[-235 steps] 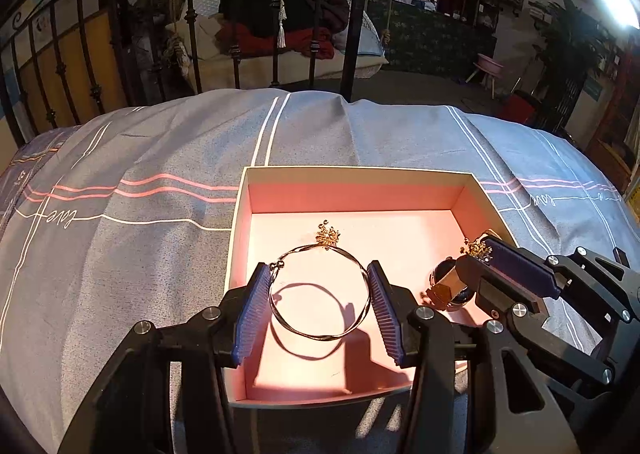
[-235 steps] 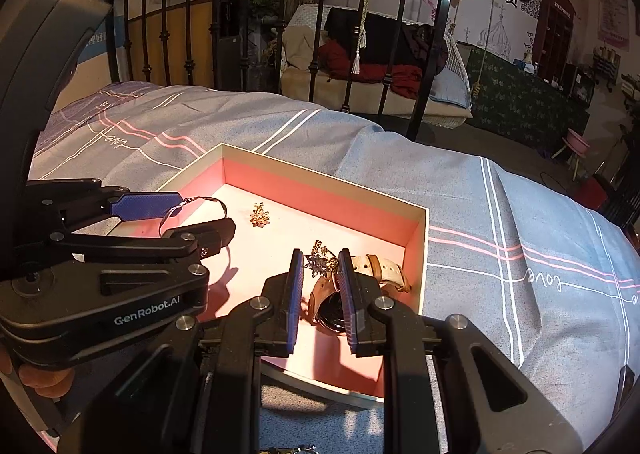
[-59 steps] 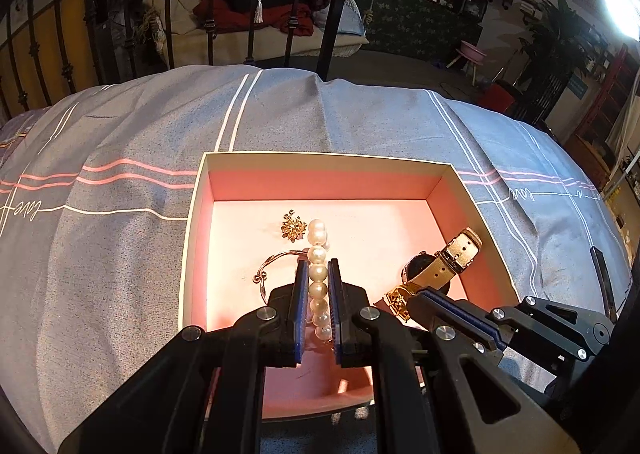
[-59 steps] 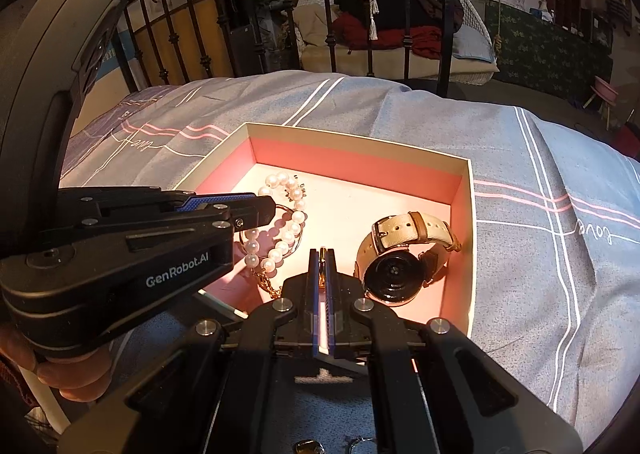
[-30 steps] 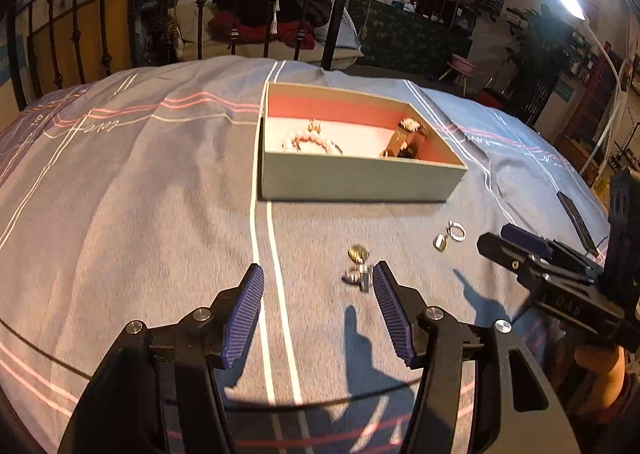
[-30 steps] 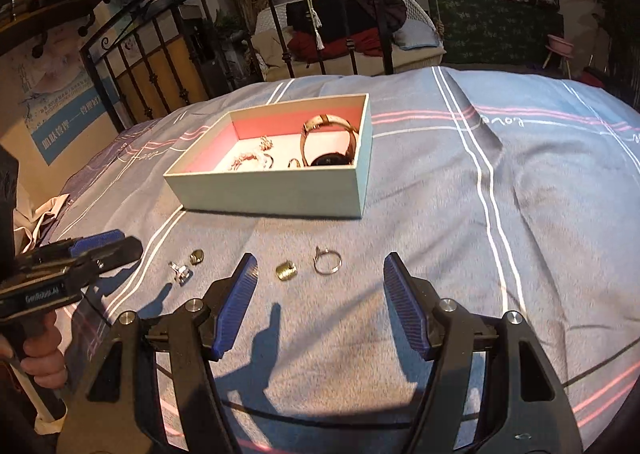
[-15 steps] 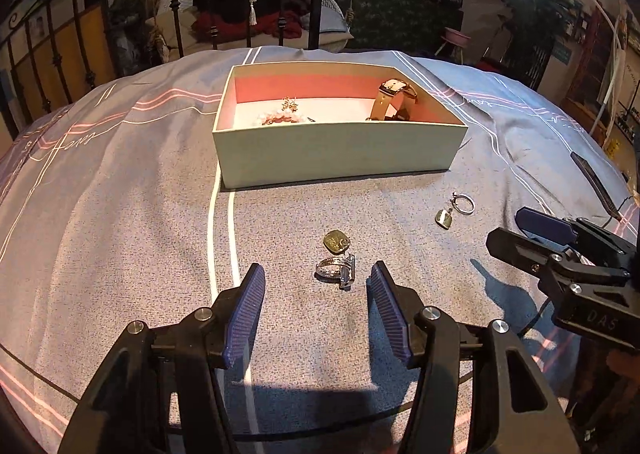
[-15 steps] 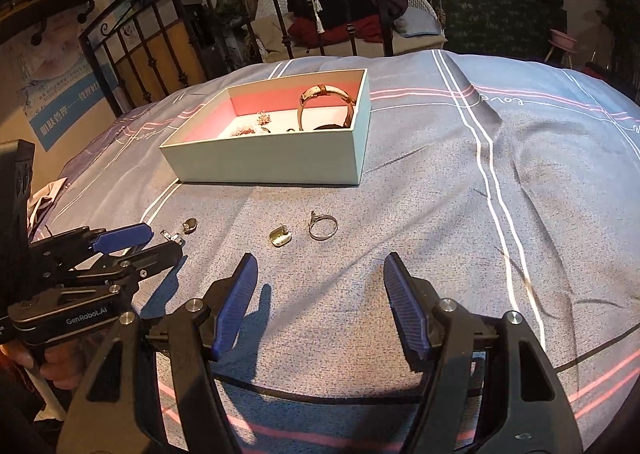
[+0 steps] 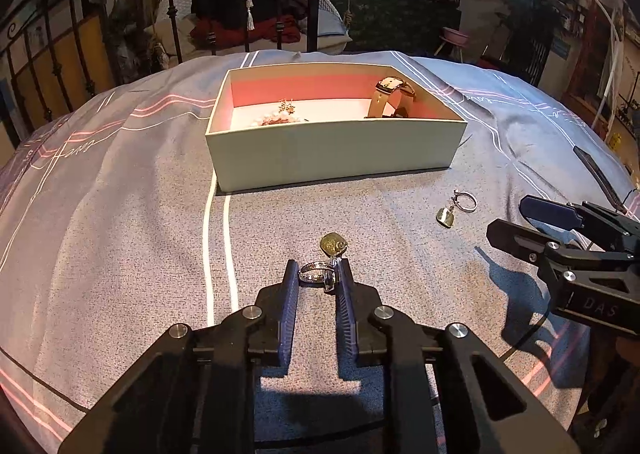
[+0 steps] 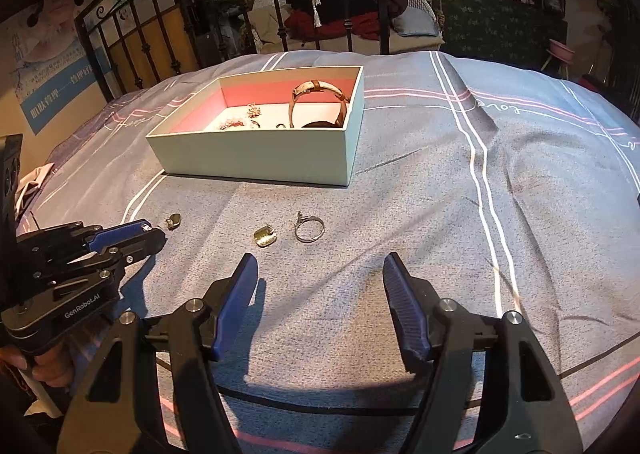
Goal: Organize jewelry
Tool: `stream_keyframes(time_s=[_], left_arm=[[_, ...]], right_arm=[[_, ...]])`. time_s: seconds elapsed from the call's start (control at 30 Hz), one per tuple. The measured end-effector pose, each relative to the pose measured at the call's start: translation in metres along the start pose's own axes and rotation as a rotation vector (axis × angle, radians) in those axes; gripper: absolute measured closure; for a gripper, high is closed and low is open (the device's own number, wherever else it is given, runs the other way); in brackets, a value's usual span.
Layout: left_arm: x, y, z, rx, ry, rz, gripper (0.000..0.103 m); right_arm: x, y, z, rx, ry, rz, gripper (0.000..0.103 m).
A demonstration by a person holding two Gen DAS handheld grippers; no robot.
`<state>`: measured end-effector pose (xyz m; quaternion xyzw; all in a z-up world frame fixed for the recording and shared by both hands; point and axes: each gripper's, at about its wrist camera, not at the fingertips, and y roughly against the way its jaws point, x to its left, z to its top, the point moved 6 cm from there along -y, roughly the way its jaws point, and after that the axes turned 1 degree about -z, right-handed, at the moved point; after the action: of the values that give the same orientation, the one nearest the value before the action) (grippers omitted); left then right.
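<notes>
My right tongs (image 10: 320, 270) gape wide above the grey striped bedspread (image 10: 440, 214). Just ahead lie a silver ring (image 10: 309, 229) and a small gold pendant (image 10: 265, 236). My left tongs (image 10: 154, 232) sit low beside a second gold pendant (image 10: 173, 220). Beyond stands the pale pink-lined cardboard box (image 10: 256, 158) holding a tan-strapped watch (image 10: 316, 104).
</notes>
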<state>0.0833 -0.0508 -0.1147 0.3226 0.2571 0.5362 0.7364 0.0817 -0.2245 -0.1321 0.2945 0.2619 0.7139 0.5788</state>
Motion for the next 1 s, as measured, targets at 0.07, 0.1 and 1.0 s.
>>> stream_keyframes(time_s=[0.07,0.1,1.0], left_arm=[[0.001,0.0,-0.001,-0.003,0.004,-0.004,0.084],[0.001,0.001,-0.001,-0.004,0.005,-0.005,0.084],[0.002,0.001,-0.002,-0.025,0.024,-0.022,0.084]], right_arm=[[-0.002,-0.002,0.001,0.012,0.025,-0.019,0.041],[-0.002,-0.003,0.001,0.019,0.042,-0.029,0.042],[0.016,-0.025,0.011,0.067,0.169,-0.01,0.084]])
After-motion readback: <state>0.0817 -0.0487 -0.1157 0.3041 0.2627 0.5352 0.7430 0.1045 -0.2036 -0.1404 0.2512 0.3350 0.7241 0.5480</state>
